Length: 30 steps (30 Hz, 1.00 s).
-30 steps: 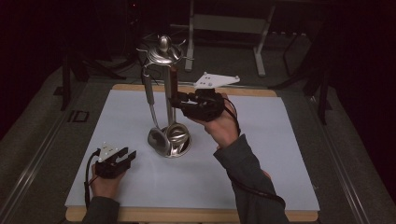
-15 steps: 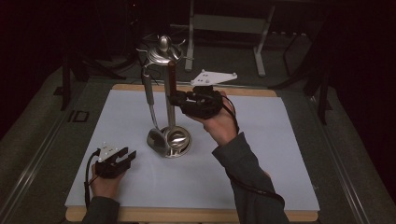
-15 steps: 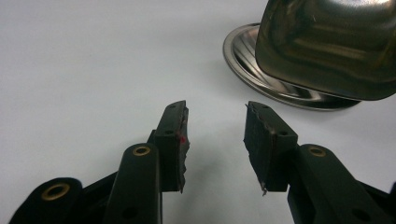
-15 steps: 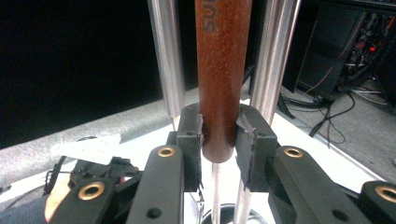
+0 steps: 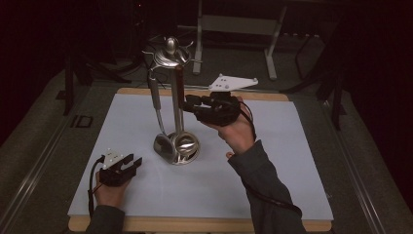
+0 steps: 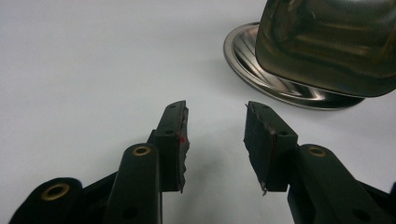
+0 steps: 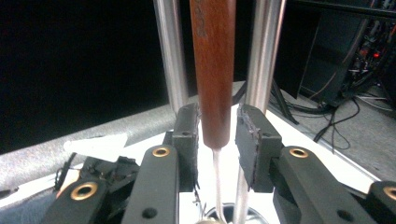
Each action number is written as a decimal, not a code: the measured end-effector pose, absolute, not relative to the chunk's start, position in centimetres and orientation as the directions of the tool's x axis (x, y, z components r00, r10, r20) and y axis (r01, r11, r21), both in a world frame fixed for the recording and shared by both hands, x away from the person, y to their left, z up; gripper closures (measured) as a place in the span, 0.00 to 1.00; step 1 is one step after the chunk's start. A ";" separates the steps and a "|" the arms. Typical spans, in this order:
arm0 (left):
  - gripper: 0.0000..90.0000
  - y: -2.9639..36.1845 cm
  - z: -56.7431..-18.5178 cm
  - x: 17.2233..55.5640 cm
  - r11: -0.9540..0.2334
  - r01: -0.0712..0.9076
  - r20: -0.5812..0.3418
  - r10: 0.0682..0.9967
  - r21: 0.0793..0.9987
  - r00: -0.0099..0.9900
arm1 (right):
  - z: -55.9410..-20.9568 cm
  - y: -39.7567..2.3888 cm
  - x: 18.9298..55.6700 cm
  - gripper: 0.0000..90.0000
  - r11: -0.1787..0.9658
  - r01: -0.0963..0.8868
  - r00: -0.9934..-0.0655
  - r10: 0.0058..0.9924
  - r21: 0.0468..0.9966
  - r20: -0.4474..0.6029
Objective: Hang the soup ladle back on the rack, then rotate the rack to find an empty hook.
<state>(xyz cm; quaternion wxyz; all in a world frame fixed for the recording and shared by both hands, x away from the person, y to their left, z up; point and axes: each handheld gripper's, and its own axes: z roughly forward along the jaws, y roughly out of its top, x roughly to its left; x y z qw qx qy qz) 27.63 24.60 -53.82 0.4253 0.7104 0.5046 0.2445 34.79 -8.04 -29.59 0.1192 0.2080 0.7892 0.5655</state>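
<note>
High view: utensil stand (image 5: 171,97) upright mid-bench (image 5: 292,195), round steel base, utensils hanging. Right hand-held gripper (image 5: 187,103) level at brown-handled utensil (image 5: 178,92) on stand. Left hand-held gripper (image 5: 132,163) rests low on bench, near stand base, apart from it.

Left gripper view: jaws apart, nothing between; stand base (image 6: 261,60) ahead right.

Right gripper view: wooden handle (image 7: 212,70) between pads (image 7: 187,135), left pad touching, right pad slight gap; jaws just opened a bit, no grip.
</note>
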 end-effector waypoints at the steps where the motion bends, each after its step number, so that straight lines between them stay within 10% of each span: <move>1: 0.66 24.6 -53.8 27.6 -0.128 0.509 -0.082 0.925 0.851 0.371 | -29.7 -8.3 34.8 0.77 0.279 0.194 -0.885 0.463 0.941 0.046; 30: 0.76 24.5 -52.1 26.5 -0.064 0.404 -0.099 0.924 0.912 0.370 | -34.0 -13.7 35.8 0.72 0.415 0.259 -0.798 0.601 0.872 -0.049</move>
